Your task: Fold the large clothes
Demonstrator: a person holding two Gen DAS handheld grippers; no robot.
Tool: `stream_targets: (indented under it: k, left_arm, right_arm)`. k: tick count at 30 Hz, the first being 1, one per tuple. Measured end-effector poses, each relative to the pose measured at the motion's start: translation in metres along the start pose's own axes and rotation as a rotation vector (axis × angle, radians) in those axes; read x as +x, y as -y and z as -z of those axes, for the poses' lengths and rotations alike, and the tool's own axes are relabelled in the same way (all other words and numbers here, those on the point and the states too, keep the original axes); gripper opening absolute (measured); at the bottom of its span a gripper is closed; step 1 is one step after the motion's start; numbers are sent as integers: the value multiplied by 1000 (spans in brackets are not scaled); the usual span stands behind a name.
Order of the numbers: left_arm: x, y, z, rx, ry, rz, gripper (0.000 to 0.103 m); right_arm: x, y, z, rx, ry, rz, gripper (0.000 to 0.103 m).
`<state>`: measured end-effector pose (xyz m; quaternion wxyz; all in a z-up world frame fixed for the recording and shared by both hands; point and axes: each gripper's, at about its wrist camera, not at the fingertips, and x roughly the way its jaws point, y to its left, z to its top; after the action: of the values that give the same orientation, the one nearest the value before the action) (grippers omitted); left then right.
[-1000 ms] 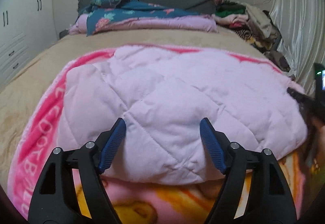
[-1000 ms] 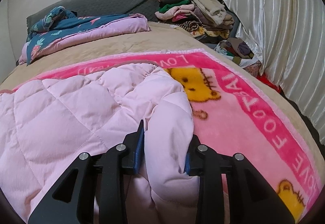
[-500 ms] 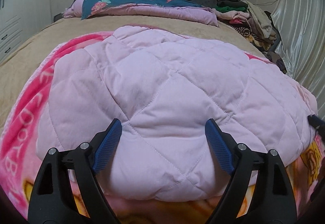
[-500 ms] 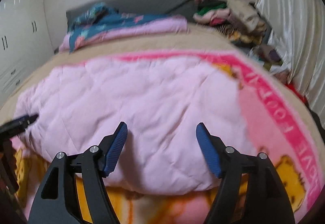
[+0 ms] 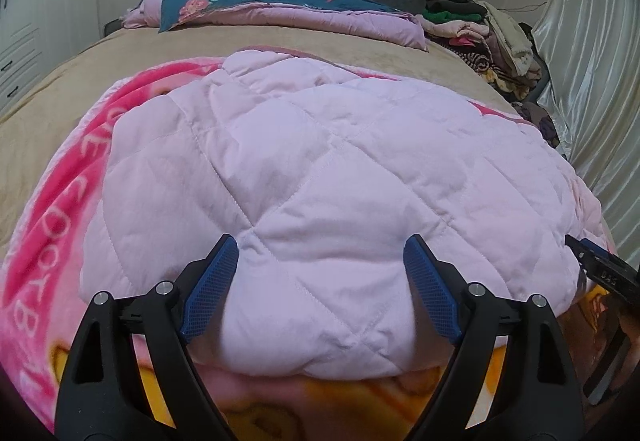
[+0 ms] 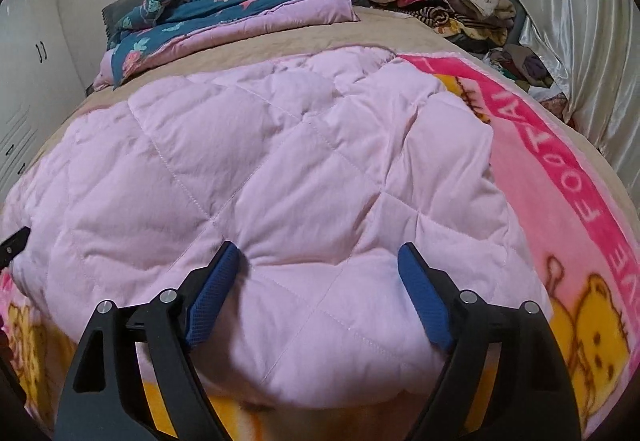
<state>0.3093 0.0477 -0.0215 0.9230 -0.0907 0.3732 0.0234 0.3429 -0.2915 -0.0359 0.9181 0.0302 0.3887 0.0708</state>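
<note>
A pale pink quilted jacket point(image 5: 332, 177) lies folded into a puffy bundle on a pink cartoon blanket point(image 6: 560, 209) spread over the bed point(image 5: 280, 45), its near edge bulging toward both claws. The left claw point(image 5: 320, 285) stands wide, its blue pads either side of the near hem without pressing it, so it has hold of nothing. The right claw point(image 6: 318, 291) is opening at this moment; the padded hem sits between its jaws, yet the pads stand clear of the cloth and nothing is gripped. In the left view the tip of the right claw shows at the jacket's far right edge. The garment looks light and springy, soft with filling, likely to puff back up and let folds creep open; its smooth shell seems a little slippery. A sure hold would probably be on a stitched seam or the doubled hem, pinching through all the layers, not on a swollen panel. Behind it, a purple and floral quilt point(image 5: 280, 9) and a heap of clothes point(image 5: 480, 29) sit near the headboard.
</note>
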Motion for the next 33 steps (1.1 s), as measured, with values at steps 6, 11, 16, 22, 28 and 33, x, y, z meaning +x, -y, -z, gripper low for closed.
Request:
stream_targets:
  k: [6, 11, 16, 22, 28, 33]
  left_arm:
    - [-24, 6, -1, 4, 27, 24, 85]
    - [-46, 10, -3, 15, 59, 22, 93]
    - [-64, 9, 0, 19, 88, 16, 93]
    - [-77, -3, 7, -3, 101, -3, 93]
    - [-85, -15, 17, -35, 101, -23, 93]
    - [-85, -24, 24, -51, 83, -26, 93]
  right_arm:
    - [-40, 3, 9, 54, 59, -74, 95]
    - [-67, -4, 16, 48, 95, -95, 97]
    - [-89, -5, 24, 53, 117, -108, 98]
    - [-107, -1, 34, 47, 141, -97, 99]
    - [-117, 3, 42, 56, 153, -91, 99]
    - [-116, 4, 49, 64, 144, -83, 99]
